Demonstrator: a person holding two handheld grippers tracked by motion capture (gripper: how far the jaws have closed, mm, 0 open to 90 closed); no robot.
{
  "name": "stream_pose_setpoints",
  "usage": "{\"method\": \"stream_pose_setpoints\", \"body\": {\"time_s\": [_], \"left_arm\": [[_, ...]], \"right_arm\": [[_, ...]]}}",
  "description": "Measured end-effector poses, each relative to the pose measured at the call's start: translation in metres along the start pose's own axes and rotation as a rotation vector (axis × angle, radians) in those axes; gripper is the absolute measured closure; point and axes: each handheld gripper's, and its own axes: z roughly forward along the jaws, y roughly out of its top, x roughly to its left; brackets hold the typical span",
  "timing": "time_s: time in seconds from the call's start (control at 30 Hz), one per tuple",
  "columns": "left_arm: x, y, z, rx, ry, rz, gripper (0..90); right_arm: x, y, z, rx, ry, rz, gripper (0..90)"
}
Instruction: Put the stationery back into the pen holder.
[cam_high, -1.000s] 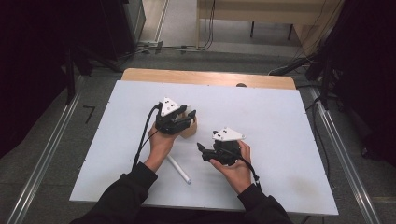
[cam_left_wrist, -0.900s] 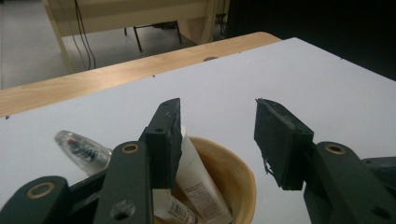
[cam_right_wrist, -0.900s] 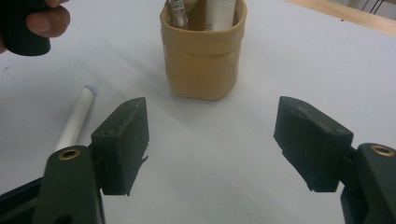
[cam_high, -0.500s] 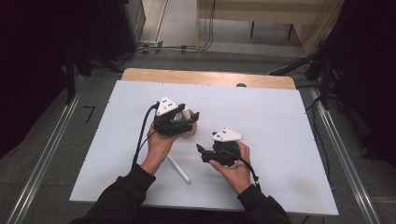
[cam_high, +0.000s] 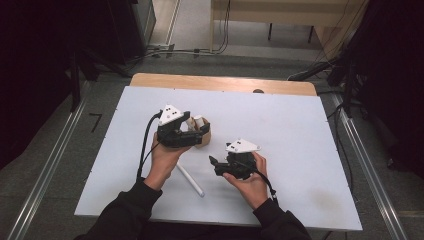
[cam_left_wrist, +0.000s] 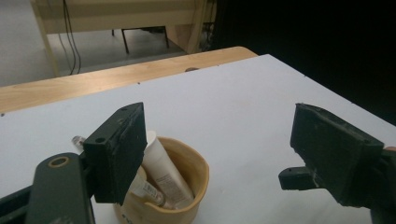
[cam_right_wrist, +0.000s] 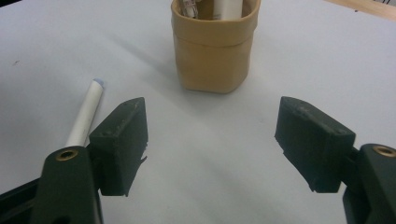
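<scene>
Five entries, largest first:
- Room: dim, grey floor, cables, wooden furniture at 12 o'clock
- Table (cam_high: 300, 125): white top, wooden strip along the far edge
- Left gripper (cam_high: 192, 131): jaws wide apart, empty, over the tan cup (cam_left_wrist: 187, 172) of tubes just left of centre
- Right gripper (cam_high: 214, 166): jaws spread, empty, at the cup's 5 o'clock
- White tube (cam_high: 190, 179): lying loose at 6 o'clock; likely next pick, needing jaws closed across it
</scene>
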Motion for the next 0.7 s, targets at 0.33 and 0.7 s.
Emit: {"method": "stream_pose_setpoints", "body": {"time_s": [0.33, 0.7], "left_arm": [[0.009, -0.008, -0.013, 0.03, 0.013, -0.012, 19.0], [0.029, -0.025, -0.023, 0.062, -0.045, -0.123, 19.1]], "right_arm": [[0.003, -0.001, 0.001, 0.004, 0.007, 0.0, 24.0], [0.009, -0.002, 0.002, 0.011, 0.021, -0.012, 24.1]]}}
